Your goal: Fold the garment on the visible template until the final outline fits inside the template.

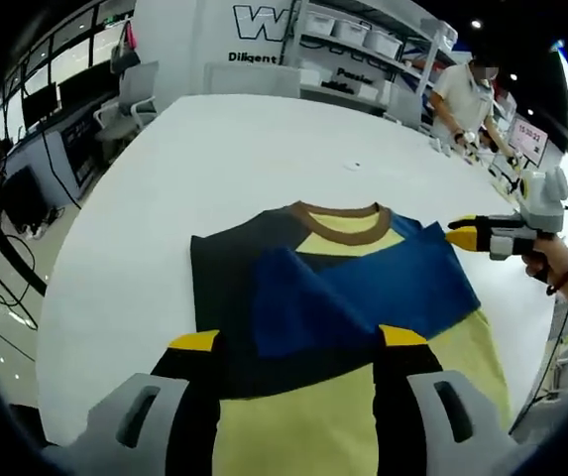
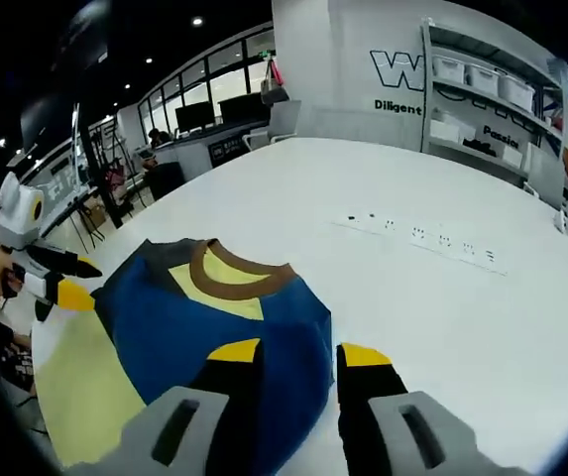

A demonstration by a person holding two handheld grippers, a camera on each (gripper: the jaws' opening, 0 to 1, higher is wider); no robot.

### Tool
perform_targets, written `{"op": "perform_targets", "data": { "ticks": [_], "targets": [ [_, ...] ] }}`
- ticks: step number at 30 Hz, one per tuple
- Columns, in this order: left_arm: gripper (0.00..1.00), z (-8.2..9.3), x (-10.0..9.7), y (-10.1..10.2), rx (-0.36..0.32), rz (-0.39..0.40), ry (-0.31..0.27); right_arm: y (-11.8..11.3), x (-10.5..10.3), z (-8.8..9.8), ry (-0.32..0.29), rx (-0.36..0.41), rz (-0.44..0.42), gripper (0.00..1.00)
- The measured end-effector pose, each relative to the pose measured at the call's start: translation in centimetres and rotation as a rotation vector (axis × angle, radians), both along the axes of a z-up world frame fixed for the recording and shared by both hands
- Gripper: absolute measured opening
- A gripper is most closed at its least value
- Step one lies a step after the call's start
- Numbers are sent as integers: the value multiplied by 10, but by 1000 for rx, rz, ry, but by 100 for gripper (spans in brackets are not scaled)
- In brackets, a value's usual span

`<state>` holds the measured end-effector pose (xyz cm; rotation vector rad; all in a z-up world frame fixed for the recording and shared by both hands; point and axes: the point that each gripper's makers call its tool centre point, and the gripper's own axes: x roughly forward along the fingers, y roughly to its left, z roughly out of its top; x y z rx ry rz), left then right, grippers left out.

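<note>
The garment point(image 1: 363, 327) lies flat on the white table point(image 1: 264, 149). It has a yellow body, a brown collar point(image 1: 341, 220), and a blue sleeve point(image 1: 363, 288) folded across the chest beside a dark panel point(image 1: 226, 297). My left gripper point(image 1: 299, 339) hovers open over its lower part, with nothing between the jaws. The right gripper point(image 1: 464, 233), held in a hand, sits at the garment's right shoulder. In the right gripper view the garment point(image 2: 194, 317) spreads left of centre, and my right gripper point(image 2: 299, 353) is open above the blue edge. The left gripper point(image 2: 70, 283) is at the garment's far left.
A white power strip point(image 2: 422, 236) lies across the table beyond the garment. A small mark point(image 1: 353, 165) dots the far tabletop. A person point(image 1: 467, 94) stands at the back right by shelves with bins point(image 1: 353, 30). Office chairs point(image 1: 130, 99) line the left edge.
</note>
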<state>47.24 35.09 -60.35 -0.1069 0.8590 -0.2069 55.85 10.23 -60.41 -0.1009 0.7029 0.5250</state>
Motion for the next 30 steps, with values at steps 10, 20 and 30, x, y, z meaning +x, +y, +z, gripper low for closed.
{"op": "perform_targets", "data": {
  "ticks": [10, 20, 30],
  "targets": [
    [42, -21, -2, -2, -19, 23, 31, -10, 4, -17, 20, -5, -31, 6],
    [15, -30, 0, 12, 41, 48, 60, -10, 9, -25, 25, 12, -37, 0],
    [0, -25, -9, 19, 55, 46, 75, -12, 9, -25, 33, 0, -55, 0]
  ]
}}
